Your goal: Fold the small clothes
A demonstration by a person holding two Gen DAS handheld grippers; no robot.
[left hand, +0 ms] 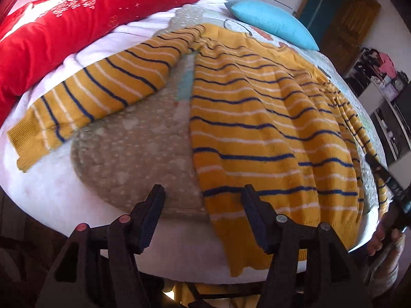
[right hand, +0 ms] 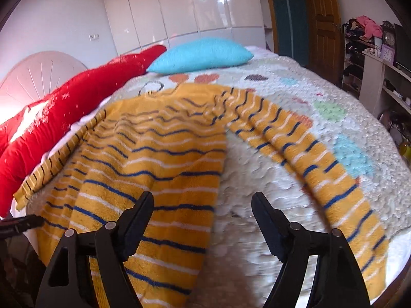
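Spread flat on the quilted bed (right hand: 295, 97), mustard-yellow knitted sweater with navy and white stripes (left hand: 257, 133), both tongs (left hand: 203, 205) (right hand: 203, 213) gaping empty above its overhanging hem, likely to slide off if tugged.

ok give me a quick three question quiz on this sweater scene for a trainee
1. True or false: both sleeves of the striped sweater are folded across its body.
2. Which pillow lies at the far end of the bed? A) red pillow B) blue pillow
3. Fill in: the left gripper and the right gripper are both ____.

Key: 1 false, the sleeves are spread out; 2 B; 3 open
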